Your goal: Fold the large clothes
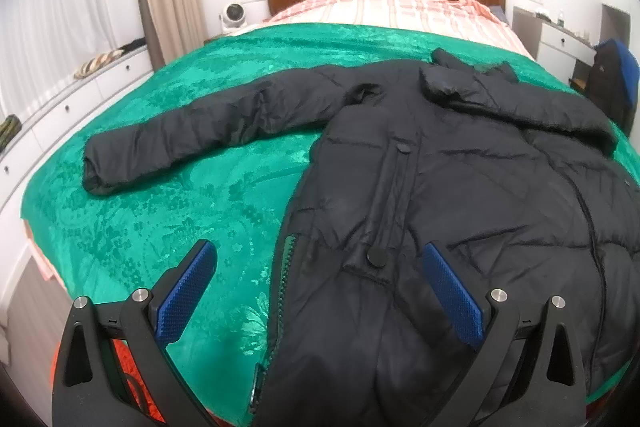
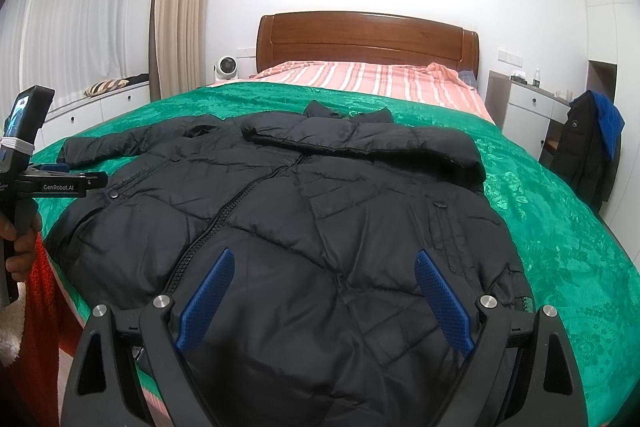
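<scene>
A black padded coat (image 2: 304, 203) lay spread flat, front side up, on the green blanket (image 2: 560, 227) that covered the near part of the bed; in the right wrist view it filled the middle of the frame. Its long axis ran up the picture, collar and hood toward the wooden headboard (image 2: 368, 39) at the top, hem toward the bottom edge under the camera. The zipper ran diagonally from the collar down to the lower left. One sleeve (image 1: 180, 143) stretched out toward the left of the left wrist view, lying flat on the blanket; the other lay folded across the chest near the collar. The left gripper (image 1: 320, 255) hovered with its blue pads (image 1: 188, 291) spread wide and nothing between them, above the coat's side edge. The right gripper (image 2: 324, 263) likewise stood wide, empty, over the lower front of the coat.
</scene>
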